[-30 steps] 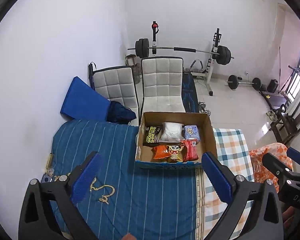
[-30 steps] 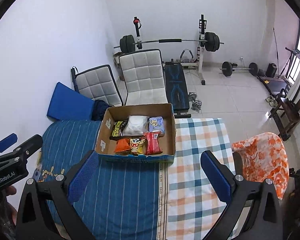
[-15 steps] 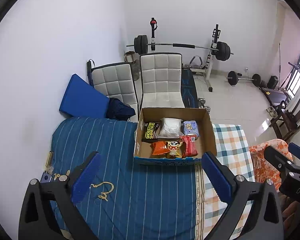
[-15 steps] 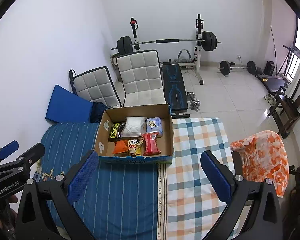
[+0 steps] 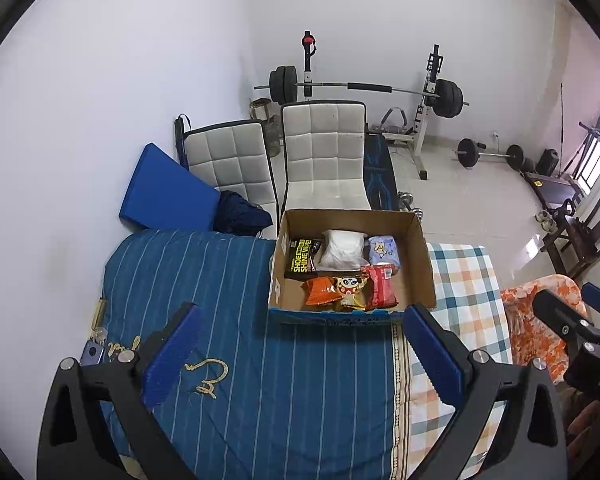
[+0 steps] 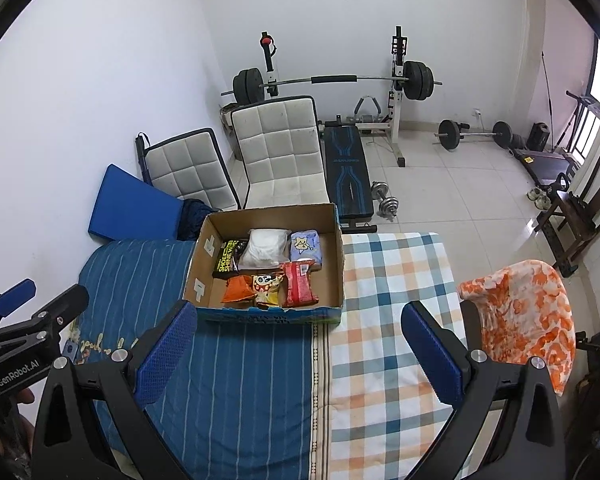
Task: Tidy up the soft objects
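An open cardboard box (image 5: 418, 256) (image 6: 204, 256) stands at the far edge of the bed. Inside lie soft packets: a black shoe-wipes pack (image 5: 302, 258), a white bag (image 5: 342, 248) (image 6: 266, 248), a pale blue pack (image 5: 382, 250), an orange packet (image 5: 318, 290), a yellow panda packet (image 5: 352, 290) and a red packet (image 5: 380, 286) (image 6: 298, 284). My left gripper (image 5: 300, 356) is open and empty, well above the blue striped cover. My right gripper (image 6: 300, 356) is open and empty, above the seam between the covers. Each gripper shows at the edge of the other's view.
The bed has a blue striped cover (image 5: 220, 280) and a checked cover (image 6: 396, 280). An orange patterned cloth (image 6: 520, 308) hangs over a chair on the right. Two white padded chairs (image 5: 324, 152), a blue mat (image 5: 164, 188) and a barbell rack (image 6: 340, 80) stand behind the bed.
Both grippers have drawn back and up from the box, so more of the bed and room shows. The box and its packets have not moved.
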A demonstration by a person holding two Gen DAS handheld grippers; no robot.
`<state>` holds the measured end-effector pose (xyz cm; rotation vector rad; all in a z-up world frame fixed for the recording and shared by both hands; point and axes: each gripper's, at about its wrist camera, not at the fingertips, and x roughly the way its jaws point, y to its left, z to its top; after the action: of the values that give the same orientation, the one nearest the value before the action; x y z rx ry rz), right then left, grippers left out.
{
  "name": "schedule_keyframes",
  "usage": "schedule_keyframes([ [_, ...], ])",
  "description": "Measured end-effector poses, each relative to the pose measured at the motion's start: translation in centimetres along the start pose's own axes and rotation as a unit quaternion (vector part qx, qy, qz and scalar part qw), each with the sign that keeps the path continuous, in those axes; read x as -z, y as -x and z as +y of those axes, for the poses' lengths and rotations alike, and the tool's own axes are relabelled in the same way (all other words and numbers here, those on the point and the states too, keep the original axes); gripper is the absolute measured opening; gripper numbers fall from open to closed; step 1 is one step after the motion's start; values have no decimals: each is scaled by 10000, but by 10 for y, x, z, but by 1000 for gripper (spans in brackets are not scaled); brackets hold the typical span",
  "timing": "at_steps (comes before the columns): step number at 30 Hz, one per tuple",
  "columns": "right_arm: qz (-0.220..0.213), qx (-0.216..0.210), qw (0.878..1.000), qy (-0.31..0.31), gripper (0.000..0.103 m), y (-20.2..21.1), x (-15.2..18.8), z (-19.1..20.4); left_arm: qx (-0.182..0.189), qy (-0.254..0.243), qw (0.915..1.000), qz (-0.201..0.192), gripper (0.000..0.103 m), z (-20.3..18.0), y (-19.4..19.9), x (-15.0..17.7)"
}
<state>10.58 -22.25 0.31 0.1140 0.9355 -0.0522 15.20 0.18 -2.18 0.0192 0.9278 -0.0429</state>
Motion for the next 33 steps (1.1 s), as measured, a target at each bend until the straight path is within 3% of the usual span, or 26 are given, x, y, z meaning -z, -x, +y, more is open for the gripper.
schedule_keyframes([
  [33, -25, 93, 9999, 53, 103, -2, 1, 0, 22, -42, 9999, -130, 103, 2, 2, 2],
])
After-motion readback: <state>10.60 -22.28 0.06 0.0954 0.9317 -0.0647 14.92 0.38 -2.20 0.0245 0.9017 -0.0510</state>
